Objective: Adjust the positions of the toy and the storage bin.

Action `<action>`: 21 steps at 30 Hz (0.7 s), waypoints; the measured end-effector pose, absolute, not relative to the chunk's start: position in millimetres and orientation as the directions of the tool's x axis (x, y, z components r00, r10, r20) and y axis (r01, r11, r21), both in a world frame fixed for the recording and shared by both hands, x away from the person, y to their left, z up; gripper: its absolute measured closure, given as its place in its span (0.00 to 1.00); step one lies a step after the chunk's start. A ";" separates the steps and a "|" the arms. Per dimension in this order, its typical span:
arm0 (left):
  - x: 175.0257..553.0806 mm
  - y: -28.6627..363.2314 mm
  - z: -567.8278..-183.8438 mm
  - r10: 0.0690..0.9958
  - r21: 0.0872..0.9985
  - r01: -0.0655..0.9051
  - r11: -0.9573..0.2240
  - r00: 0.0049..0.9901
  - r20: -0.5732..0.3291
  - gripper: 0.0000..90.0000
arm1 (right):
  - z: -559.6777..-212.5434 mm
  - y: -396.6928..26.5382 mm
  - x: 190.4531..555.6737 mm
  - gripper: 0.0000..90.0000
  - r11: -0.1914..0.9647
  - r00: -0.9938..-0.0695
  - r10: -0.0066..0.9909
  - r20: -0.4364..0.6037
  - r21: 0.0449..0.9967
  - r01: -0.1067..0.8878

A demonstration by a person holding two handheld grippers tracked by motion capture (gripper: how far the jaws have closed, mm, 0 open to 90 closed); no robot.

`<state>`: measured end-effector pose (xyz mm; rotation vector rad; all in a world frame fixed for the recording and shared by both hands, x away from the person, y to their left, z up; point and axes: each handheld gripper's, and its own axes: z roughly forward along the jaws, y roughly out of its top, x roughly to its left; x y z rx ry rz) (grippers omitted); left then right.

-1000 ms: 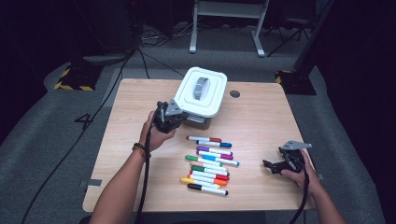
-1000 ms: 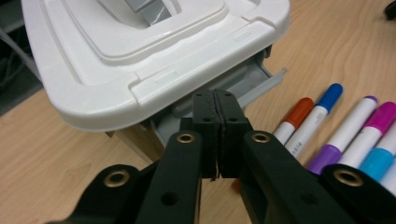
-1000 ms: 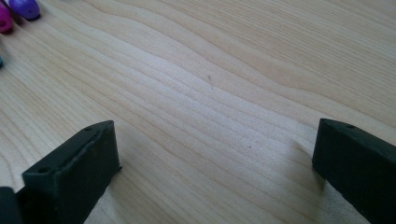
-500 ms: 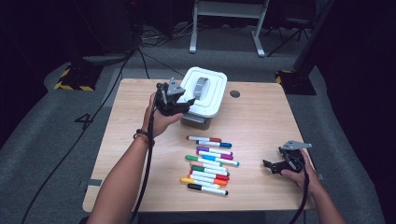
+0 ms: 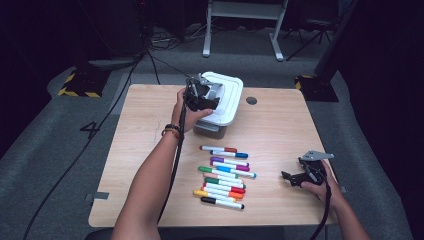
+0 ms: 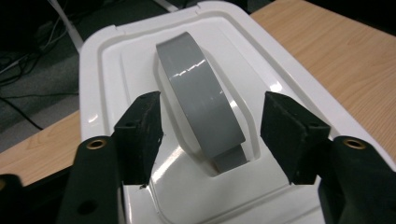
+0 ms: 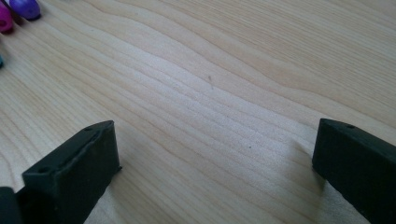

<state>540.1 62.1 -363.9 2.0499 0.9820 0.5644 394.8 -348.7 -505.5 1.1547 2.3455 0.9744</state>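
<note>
A white lidded box (image 5: 231, 95) stands at the far middle of the wooden table (image 5: 285, 130). Its lid (image 6: 107, 70) carries a grey arched handle (image 6: 196, 102). My left gripper (image 5: 204, 95) hovers over the lid. Its jaws have just been opening. In the left gripper view the left gripper (image 6: 212, 107) straddles the handle, with a gap on each side and neither pad touching it. Several coloured markers (image 5: 222, 175) lie in a row at the front middle. My right gripper (image 5: 292, 179) rests low at the table's right front. It stands open over bare wood (image 7: 217, 135).
A small dark round hole (image 5: 251, 100) sits in the tabletop right of the box. Purple and pink marker caps (image 7: 23, 7) show at the top left of the right gripper view. Cables and stand legs lie on the floor behind the table.
My left hand has risen and moved away from me, from the box's near left side to above its lid. The right hand has kept still.
</note>
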 end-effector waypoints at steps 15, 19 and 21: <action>560.3 50.8 -376.5 0.728 0.774 0.447 -0.447 0.685 0.025 0.65 | -505.5 -348.7 394.9 0.01 0.432 -0.607 0.794 -0.010 0.712 0.553; 563.0 45.0 -377.3 0.681 0.780 0.399 -0.482 0.730 0.047 0.68 | -505.5 -348.7 394.8 0.01 0.431 -0.607 0.795 -0.010 0.712 0.554; 564.5 42.9 -377.0 0.648 0.780 0.380 -0.497 0.761 0.042 0.69 | -505.5 -348.7 394.9 0.01 0.432 -0.607 0.794 -0.010 0.712 0.553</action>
